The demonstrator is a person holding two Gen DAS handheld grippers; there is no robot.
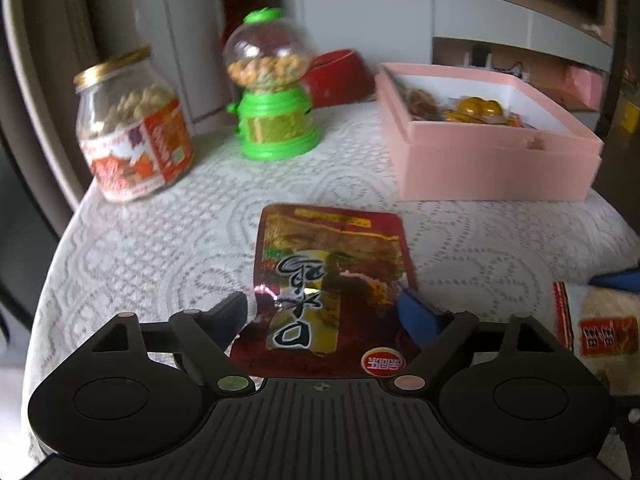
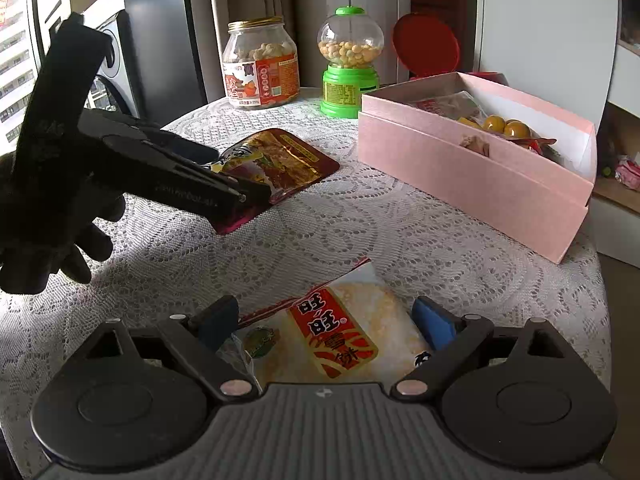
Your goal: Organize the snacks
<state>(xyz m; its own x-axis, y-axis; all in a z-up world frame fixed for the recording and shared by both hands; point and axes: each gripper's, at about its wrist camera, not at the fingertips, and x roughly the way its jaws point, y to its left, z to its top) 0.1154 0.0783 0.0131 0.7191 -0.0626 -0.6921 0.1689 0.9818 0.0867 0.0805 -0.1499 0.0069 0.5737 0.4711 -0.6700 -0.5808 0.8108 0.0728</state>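
A dark red snack packet (image 1: pixel 332 280) lies on the lace tablecloth between the fingers of my left gripper (image 1: pixel 326 312), whose jaws stand wide on either side of it. In the right wrist view the same packet (image 2: pixel 288 160) lies under the left gripper's fingertips (image 2: pixel 248 194). A white rice-cracker packet (image 2: pixel 340 336) with red print lies between the open fingers of my right gripper (image 2: pixel 330 320); its edge shows in the left wrist view (image 1: pixel 596 332). An open pink box (image 2: pixel 460 160) holding several snacks stands at the right, and it also shows in the left wrist view (image 1: pixel 492 160).
A glass jar of nuts (image 2: pixel 260 68) with a gold lid and a green candy dispenser (image 2: pixel 350 64) stand at the table's far side. A red lidded container (image 2: pixel 426 46) stands behind the pink box. The round table's edge (image 2: pixel 600 280) drops off at the right.
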